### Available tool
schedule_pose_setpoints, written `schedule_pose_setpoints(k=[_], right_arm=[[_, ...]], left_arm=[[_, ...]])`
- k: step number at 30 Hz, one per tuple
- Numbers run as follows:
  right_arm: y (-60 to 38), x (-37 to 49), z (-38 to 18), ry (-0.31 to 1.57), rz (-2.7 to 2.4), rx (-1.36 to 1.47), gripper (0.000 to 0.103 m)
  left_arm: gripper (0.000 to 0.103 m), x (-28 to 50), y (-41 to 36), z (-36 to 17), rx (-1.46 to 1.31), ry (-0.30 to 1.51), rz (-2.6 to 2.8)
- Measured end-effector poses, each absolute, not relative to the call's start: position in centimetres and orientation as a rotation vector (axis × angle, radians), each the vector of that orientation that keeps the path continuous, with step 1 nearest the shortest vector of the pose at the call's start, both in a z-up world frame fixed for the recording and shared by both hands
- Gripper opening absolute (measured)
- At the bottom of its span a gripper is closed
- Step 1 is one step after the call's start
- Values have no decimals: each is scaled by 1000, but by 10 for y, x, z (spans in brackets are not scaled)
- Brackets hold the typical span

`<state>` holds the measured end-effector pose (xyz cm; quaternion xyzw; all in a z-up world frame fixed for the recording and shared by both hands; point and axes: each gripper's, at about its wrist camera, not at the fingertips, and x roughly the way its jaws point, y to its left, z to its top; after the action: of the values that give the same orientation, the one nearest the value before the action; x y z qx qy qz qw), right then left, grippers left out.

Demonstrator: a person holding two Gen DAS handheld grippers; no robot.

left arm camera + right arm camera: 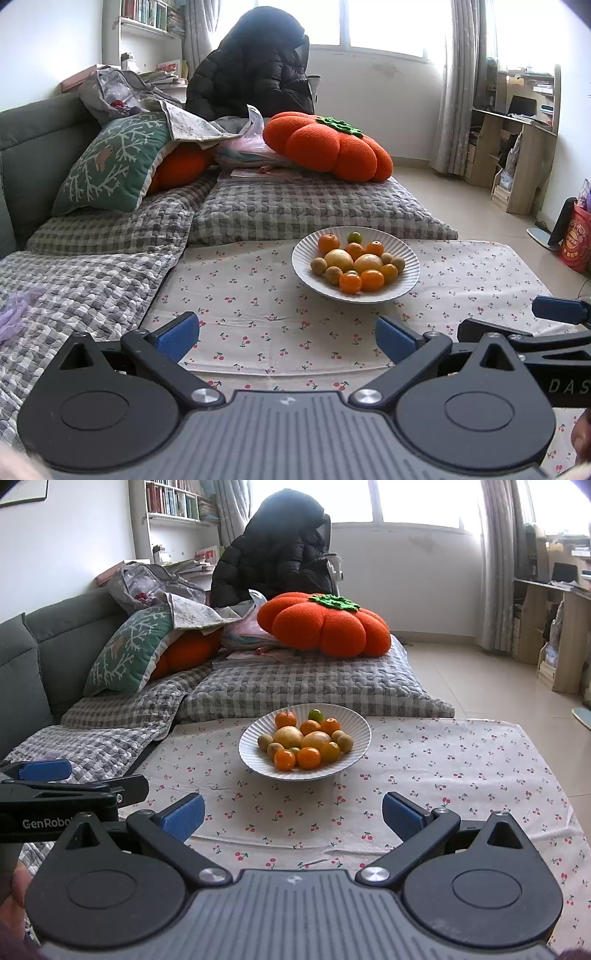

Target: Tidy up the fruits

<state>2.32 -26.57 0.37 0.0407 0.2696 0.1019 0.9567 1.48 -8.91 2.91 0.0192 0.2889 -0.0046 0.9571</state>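
Note:
A white ribbed plate point(410, 275) point(360, 727) stands on the cherry-print cloth point(258, 295) point(443, 768), heaped with several fruits: oranges point(350, 283) point(308, 757), two pale yellow fruits point(339, 259) point(288, 736), small brown kiwis point(319, 266) point(345, 743) and one green fruit point(355, 237) point(315, 715). My left gripper point(287, 339) is open and holds nothing, low over the cloth, short of the plate. My right gripper point(293, 820) is open too, level with the left one and also short of the plate. Each gripper shows at the edge of the other's view.
Behind the table lies a sofa with grey checked covers point(295, 206), a green patterned cushion point(114, 162) and an orange pumpkin cushion point(328, 146) point(325, 626). A black jacket hangs on a chair point(255, 62). Wooden shelves point(517, 140) and a red bag point(576, 240) are at the right.

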Motion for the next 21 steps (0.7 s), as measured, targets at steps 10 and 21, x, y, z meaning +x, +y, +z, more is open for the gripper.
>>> schedule_pose_setpoints(k=[10,21], right_arm=[[-267,23,2,551,208,86,103],[-266,24,1,554,208,91,103]], left_arm=[[97,16,-88,28,34,596,-9],[97,16,-88,28,36,594,-6]])
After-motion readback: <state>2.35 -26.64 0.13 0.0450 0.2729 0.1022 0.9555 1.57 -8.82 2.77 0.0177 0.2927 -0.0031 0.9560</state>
